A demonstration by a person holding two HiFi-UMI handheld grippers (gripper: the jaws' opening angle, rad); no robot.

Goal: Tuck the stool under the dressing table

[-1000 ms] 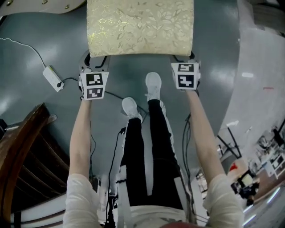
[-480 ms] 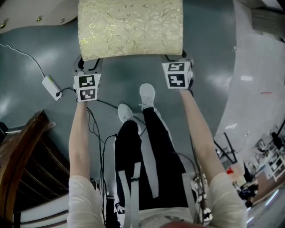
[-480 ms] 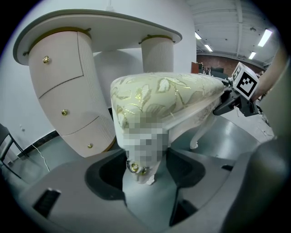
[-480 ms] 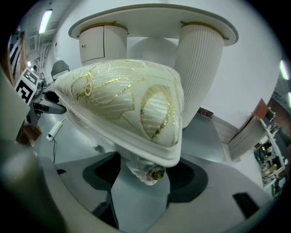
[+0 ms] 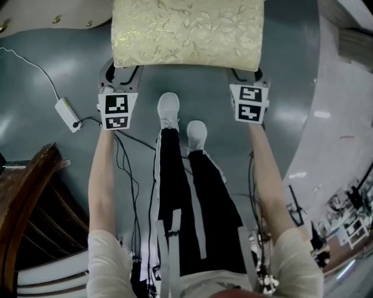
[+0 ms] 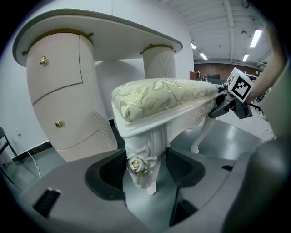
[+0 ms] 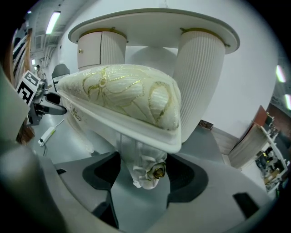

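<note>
The stool's cream and gold cushion (image 5: 186,32) fills the top of the head view, its far edge close to the white dressing table (image 5: 52,14). My left gripper (image 5: 119,73) is shut on the stool's near left leg (image 6: 143,166), a white carved leg with a gold rose. On the other side, my right gripper (image 5: 246,75) is shut on the near right leg (image 7: 146,169). Both gripper views look under the tabletop: a drawer pedestal (image 6: 63,91) stands left of the stool and a ribbed pedestal (image 7: 198,77) stands right.
A white power strip (image 5: 69,114) with its cable lies on the grey floor to the left. Dark wooden furniture (image 5: 29,198) stands at lower left. A pale curved floor area (image 5: 344,87) runs along the right. The person's white shoes (image 5: 169,110) are just behind the stool.
The person has taken a step forward. The stool and both grippers have moved with it toward the dressing table, and both grips are unchanged.
</note>
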